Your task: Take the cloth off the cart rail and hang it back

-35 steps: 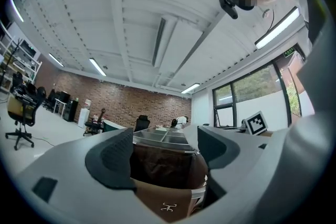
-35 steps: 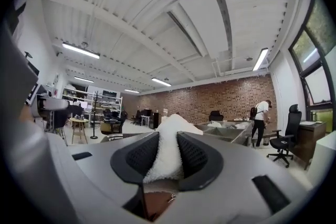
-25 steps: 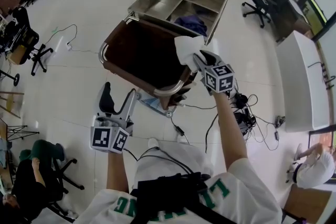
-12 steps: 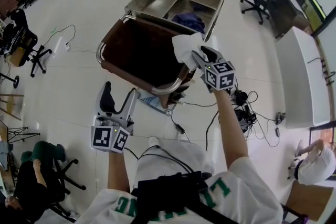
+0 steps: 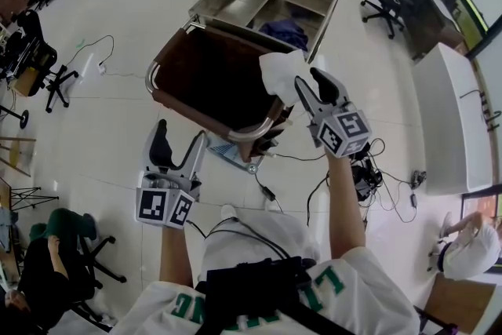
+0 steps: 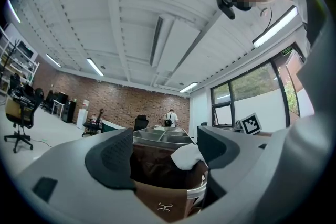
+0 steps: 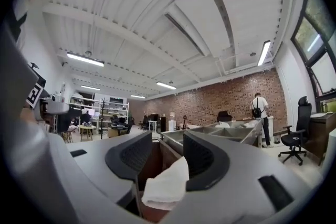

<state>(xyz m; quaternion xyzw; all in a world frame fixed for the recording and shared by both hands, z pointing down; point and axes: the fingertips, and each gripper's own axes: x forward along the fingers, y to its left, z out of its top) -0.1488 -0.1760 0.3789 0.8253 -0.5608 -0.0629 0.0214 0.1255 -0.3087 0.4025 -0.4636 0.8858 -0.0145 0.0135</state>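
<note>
A white cloth (image 5: pixel 278 71) lies draped over the right edge of the cart's brown bag (image 5: pixel 208 78), by the curved steel rail (image 5: pixel 259 129). My right gripper (image 5: pixel 310 81) is just right of the cloth, open, with its fingertips close to the cloth and not pressing on it. In the right gripper view the cloth (image 7: pixel 165 186) shows low between the parted jaws of the right gripper (image 7: pixel 167 157). My left gripper (image 5: pixel 180 133) hangs open below the cart's near end with nothing in it. In its own view the left gripper (image 6: pixel 165 149) faces the cloth (image 6: pixel 186 156) on the bag.
Beyond the bag, the steel cart (image 5: pixel 259 0) has several compartments, one with a dark blue cloth (image 5: pixel 284 31). Cables (image 5: pixel 369 176) lie on the floor to the right. Office chairs (image 5: pixel 396 0) and a white counter (image 5: pixel 447 114) stand at the right, and a person (image 6: pixel 169 118) at the cart's far end.
The right gripper's jaws have parted and let go of the white cloth, and the gripper has drawn back to the right. The cloth stays on the cart's edge. The left gripper has not moved.
</note>
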